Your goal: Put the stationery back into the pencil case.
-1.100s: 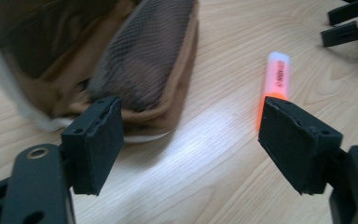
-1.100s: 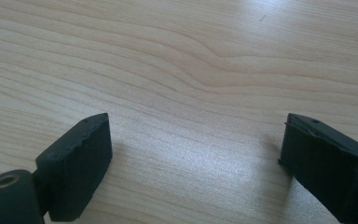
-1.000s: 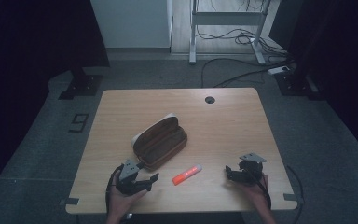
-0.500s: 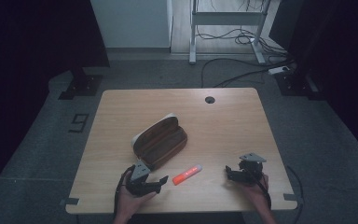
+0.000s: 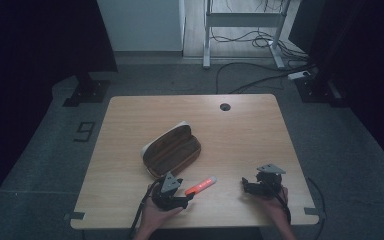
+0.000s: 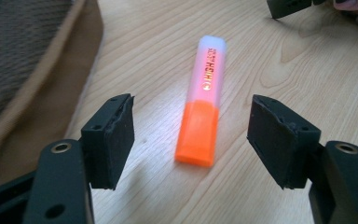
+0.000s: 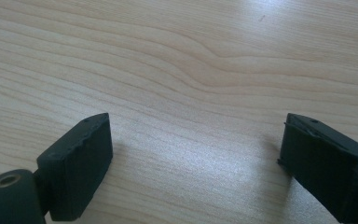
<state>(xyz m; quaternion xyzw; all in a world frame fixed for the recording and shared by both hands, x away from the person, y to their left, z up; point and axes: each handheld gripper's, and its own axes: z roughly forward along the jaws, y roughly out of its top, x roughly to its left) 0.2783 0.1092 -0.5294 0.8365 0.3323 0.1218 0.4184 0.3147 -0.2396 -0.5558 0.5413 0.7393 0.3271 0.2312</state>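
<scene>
**Left gripper lines up on the highlighter**

The left gripper (image 5: 186, 198) sits close to the near edge of the desk (image 5: 130, 115), a little left of its middle, with the jaws apart and pointing along the desk toward the right. Since a second ago it has slid along that edge, from beside the near end of the case to the near end of the highlighter, and its jaws have just been closing a little. In the left gripper view (image 6: 191, 140) the orange end of the highlighter (image 6: 201, 105) lies in line with the gap between the two pads, just ahead of them; the pads (image 6: 114, 135) do not touch it and nothing is clamped yet. I judge that the reach is nearly over and the pick-up is about to begin: the gripper needs to push a little further forward so the pads sit either side of the barrel, then close.

The highlighter (image 5: 200, 185) lies flat on the bare wood near the near edge, its pale cap end pointing away toward the right. It has not moved in the last second.

Just beyond it, toward the middle of the desk, an open brown case (image 5: 171, 150) lies with its lid folded back, which looks like the likely place for the highlighter.

The right gripper (image 5: 250, 187) rests near the near right corner, jaws wide apart over bare wood, holding nothing, and has kept its place.
</scene>
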